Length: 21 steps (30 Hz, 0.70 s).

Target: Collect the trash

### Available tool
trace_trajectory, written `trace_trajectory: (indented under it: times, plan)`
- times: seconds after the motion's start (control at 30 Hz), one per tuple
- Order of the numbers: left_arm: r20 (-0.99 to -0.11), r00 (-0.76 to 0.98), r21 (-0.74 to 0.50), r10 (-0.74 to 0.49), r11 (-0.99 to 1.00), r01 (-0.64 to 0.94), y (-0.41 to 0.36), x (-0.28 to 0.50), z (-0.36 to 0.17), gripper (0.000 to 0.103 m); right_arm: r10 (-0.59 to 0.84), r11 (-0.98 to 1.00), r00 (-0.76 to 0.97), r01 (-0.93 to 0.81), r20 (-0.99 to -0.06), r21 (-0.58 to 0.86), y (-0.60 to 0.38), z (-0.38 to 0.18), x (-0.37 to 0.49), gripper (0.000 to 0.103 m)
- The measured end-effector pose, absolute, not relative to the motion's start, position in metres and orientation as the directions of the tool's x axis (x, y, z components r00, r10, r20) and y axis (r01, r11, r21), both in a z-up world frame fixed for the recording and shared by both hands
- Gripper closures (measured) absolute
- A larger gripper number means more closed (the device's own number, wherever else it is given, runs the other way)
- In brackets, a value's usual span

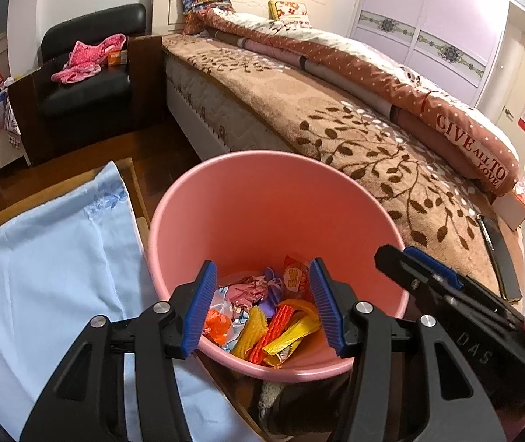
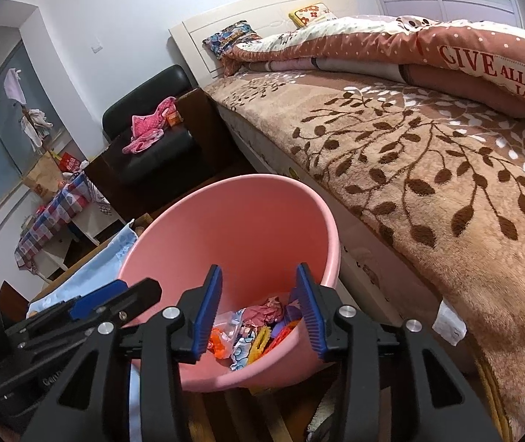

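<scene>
A pink plastic bin (image 1: 262, 202) stands beside the bed and holds several crumpled wrappers (image 1: 277, 316) in orange, yellow, pink and purple. My left gripper (image 1: 262, 305) hovers over the bin's near rim, jaws open, with nothing between its blue pads (image 1: 199, 309). In the right wrist view the same bin (image 2: 240, 228) appears tilted, with the wrappers (image 2: 255, 328) at its bottom. My right gripper (image 2: 258, 309) is above the bin's near side, open and empty. Each gripper shows in the other's view: the right gripper (image 1: 420, 269) at the bin's right rim, the left gripper (image 2: 115, 294) at its left.
A bed with a brown leaf-patterned blanket (image 1: 373, 140) runs along the bin's right side, with a dark phone (image 1: 501, 258) on it. A light blue cloth (image 1: 41, 258) covers a wooden surface left of the bin. A black armchair (image 1: 89, 73) with pink clothing stands behind.
</scene>
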<state>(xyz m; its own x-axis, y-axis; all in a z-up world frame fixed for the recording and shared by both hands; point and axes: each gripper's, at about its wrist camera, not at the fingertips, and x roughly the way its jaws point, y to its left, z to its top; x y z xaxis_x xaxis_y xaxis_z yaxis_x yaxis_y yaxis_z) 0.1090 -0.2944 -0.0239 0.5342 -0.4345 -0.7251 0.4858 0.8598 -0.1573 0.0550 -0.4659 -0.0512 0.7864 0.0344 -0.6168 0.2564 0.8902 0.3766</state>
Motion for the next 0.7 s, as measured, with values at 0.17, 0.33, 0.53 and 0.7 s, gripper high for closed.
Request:
trace_trajectory:
  times: [0.17,0.33,0.53,0.7]
  plan:
    - [-0.704,0.547,-0.173,-0.453,0.856,0.487,-0.288,0.103,-0.013,0.050,0.022,0.898,0.801,0.247,-0.598,0.364,-0.459,-0.039,0.045,0.057]
    - [-0.682,0.564,-0.183,-0.466,0.855,0.486,-0.278,0.095,-0.003,0.050,0.009,0.912,0.819,0.228,-0.574,0.340,-0.448,-0.028,0.032,0.053]
    - [-0.652,0.593,-0.182,-0.472,0.857,0.482,-0.264,0.083,0.009,0.050,-0.014,0.935,0.837,0.206,-0.547,0.290,-0.428,-0.015,0.019,0.049]
    - [-0.622,0.626,-0.178,-0.471,0.863,0.472,-0.250,0.074,0.019,0.050,-0.027,0.943,0.846,0.198,-0.532,0.266,-0.415,-0.008,0.011,0.044]
